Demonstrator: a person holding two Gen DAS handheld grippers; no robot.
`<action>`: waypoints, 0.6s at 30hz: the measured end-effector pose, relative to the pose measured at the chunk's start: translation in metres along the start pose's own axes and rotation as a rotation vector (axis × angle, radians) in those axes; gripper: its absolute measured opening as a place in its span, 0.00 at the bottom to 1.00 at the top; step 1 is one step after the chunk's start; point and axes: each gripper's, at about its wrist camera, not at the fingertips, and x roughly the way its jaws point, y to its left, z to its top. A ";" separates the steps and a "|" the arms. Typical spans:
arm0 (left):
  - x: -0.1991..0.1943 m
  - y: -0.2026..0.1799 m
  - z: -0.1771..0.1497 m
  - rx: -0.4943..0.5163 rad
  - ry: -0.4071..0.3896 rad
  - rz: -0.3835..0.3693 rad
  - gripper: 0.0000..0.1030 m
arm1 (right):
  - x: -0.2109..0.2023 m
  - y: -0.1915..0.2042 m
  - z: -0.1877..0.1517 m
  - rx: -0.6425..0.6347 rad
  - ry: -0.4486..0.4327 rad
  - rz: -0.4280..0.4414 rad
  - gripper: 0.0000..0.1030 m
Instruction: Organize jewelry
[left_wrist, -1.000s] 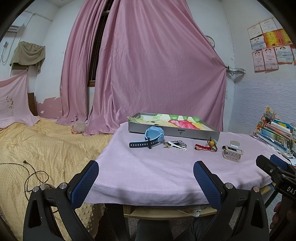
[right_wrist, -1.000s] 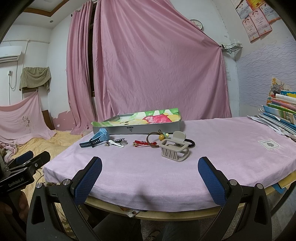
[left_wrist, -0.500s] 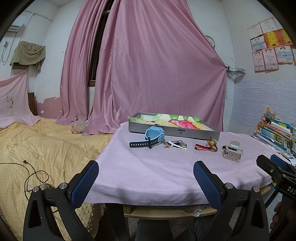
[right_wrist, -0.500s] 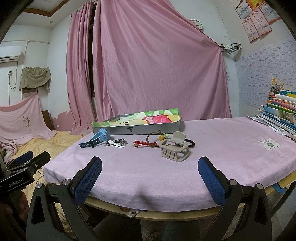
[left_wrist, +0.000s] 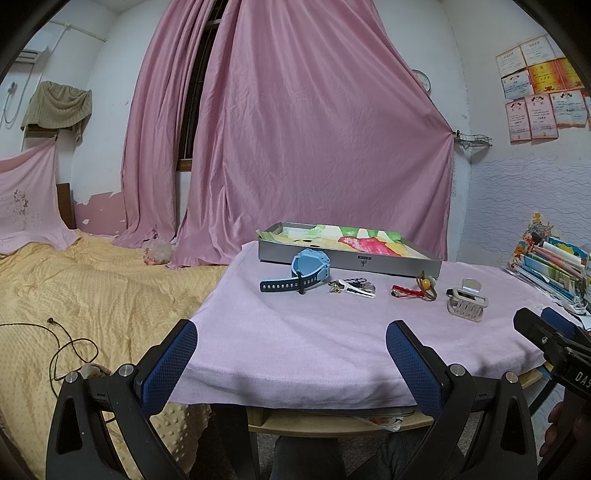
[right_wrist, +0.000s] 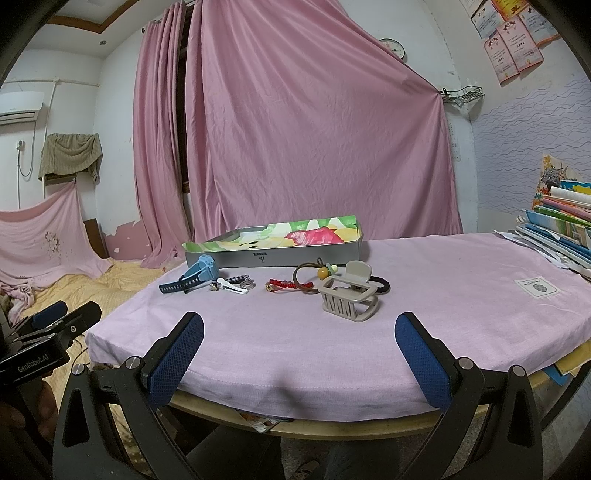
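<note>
A grey tray (left_wrist: 347, 260) lined with colourful paper stands at the back of the pink-clothed table (left_wrist: 332, 332); it also shows in the right wrist view (right_wrist: 273, 254). In front of it lie a blue watch (left_wrist: 304, 267) (right_wrist: 197, 275), a white hair clip with small trinkets (left_wrist: 352, 288) (right_wrist: 232, 286), a red bracelet (left_wrist: 406, 292) (right_wrist: 284, 285), a brown hair tie with a bead (left_wrist: 426, 284) (right_wrist: 314, 275), a black hair tie (right_wrist: 380, 284) and a beige claw clip (left_wrist: 466, 303) (right_wrist: 347, 297). My left gripper (left_wrist: 291, 349) and right gripper (right_wrist: 299, 343) are open and empty at the table's front edge.
A stack of books (left_wrist: 554, 267) (right_wrist: 565, 229) sits at the table's right side. A bed with a yellow cover (left_wrist: 74, 295) and a black cable (left_wrist: 70, 343) is to the left. Pink curtains (left_wrist: 295, 147) hang behind the table.
</note>
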 end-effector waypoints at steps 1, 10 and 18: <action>0.001 0.001 -0.003 -0.001 0.000 0.001 1.00 | 0.000 0.000 0.000 0.000 -0.001 0.000 0.99; 0.006 0.006 0.004 0.004 -0.007 0.004 1.00 | 0.001 0.000 0.005 -0.014 -0.021 -0.012 0.99; 0.030 0.009 0.029 -0.010 0.021 -0.023 1.00 | 0.014 -0.002 0.021 -0.036 -0.030 -0.008 0.99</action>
